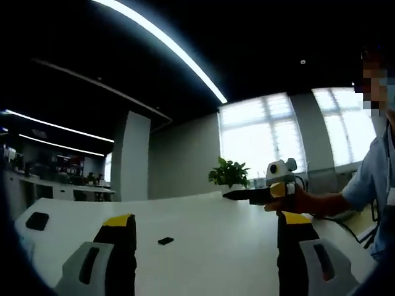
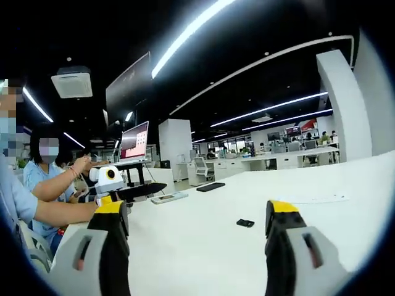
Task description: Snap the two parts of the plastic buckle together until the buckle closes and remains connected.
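Both your grippers hover over the table [image 1: 203, 216], jaws apart.
The buckle [image 1: 165, 240] lies alone between them.

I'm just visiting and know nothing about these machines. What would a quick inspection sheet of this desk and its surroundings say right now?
Surface: white table, mostly bare.
Job's things: small black piece lying on the table, also seen at; too small to tell whether it is the buckle, or joined.
Clutter: dark flat object near the far edge; keyboard; white remote-like item.
Grippers: left gripper open, holding nothing; right gripper open, holding nothing.
Cables: dark cable beside the person.
Surroundings: open office, ceiling light strips, windows, potted plant, monitor, seated people.
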